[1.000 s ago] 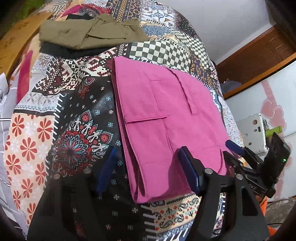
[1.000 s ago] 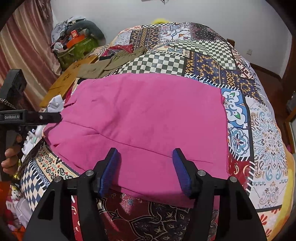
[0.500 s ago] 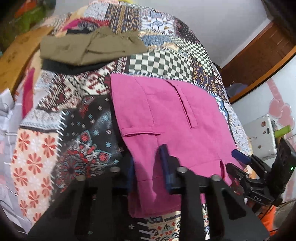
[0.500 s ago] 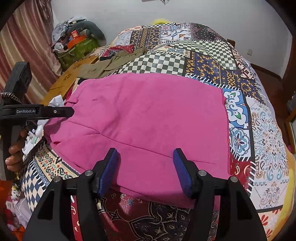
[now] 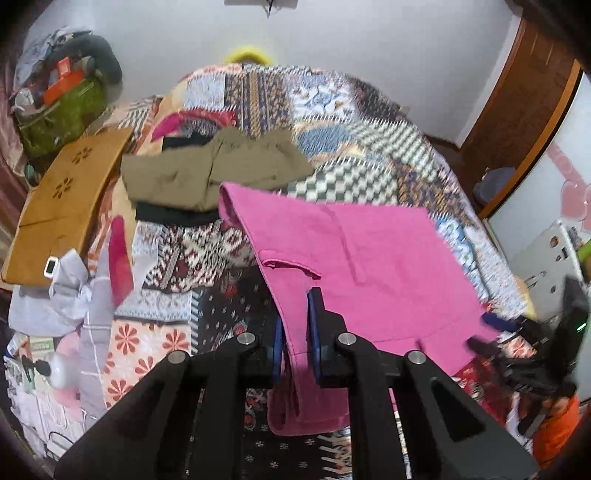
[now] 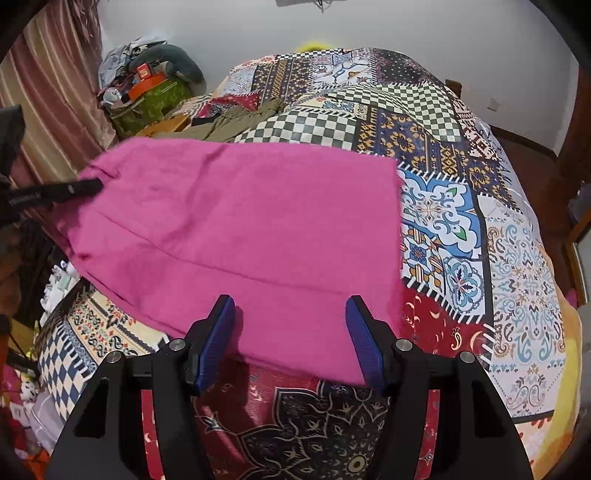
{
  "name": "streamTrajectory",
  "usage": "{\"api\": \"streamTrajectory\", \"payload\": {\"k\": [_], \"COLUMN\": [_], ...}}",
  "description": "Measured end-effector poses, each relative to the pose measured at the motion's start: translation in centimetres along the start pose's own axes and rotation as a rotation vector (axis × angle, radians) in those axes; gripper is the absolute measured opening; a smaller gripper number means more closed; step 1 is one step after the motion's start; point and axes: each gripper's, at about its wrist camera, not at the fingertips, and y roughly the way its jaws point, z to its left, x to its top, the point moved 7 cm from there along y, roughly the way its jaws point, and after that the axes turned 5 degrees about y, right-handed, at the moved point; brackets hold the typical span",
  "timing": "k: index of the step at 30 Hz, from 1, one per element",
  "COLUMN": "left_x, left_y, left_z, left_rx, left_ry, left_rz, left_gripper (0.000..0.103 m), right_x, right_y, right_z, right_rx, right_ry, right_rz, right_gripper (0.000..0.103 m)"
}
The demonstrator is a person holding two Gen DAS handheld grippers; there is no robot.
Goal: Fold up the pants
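Your left gripper (image 5: 295, 332) is pinched on the pink pants (image 5: 362, 266), hiding that edge; the right gripper (image 6: 291, 332) hangs half-open over them. Patchwork bedspread (image 6: 443, 206), white wall (image 6: 236, 33).

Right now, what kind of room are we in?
Most likely a bedroom: a patchwork bedspread covers a bed, pink pants and olive clothes lie on it, and a striped curtain hangs alongside.

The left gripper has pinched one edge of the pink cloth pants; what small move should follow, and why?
Probably close the right gripper on the near edge of the pink cloth pants. Its jaws stand open there, while the left gripper is shut on the other edge, which hangs raised off the patchwork bedspread. Both edges need holding before folding.
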Motion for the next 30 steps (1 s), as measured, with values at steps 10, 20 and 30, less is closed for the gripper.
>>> {"api": "streamTrajectory", "payload": {"k": [10, 20, 30], "left_x": [5.1, 6.6, 4.8], "left_y": [-2.1, 1.2, 4.8], "left_z": [-7.9, -14.7, -18.2], "left_rx": [-0.105, -0.223, -0.306], "left_ry": [0.125, 0.185, 0.207], "left_rz": [-0.086, -0.032, 0.098], "left_gripper": [0.012, 0.01, 0.01], "right_x": [-0.5, -0.5, -0.5], "right_y": [0.4, 0.3, 0.0], "right_z": [0.4, 0.1, -0.4], "right_rx": [0.015, 0.038, 0.053], "right_ry": [-0.016, -0.005, 0.022], "right_rz": [-0.001, -0.01, -0.014], "right_gripper": [0.062, 0.062, 0.062]}}
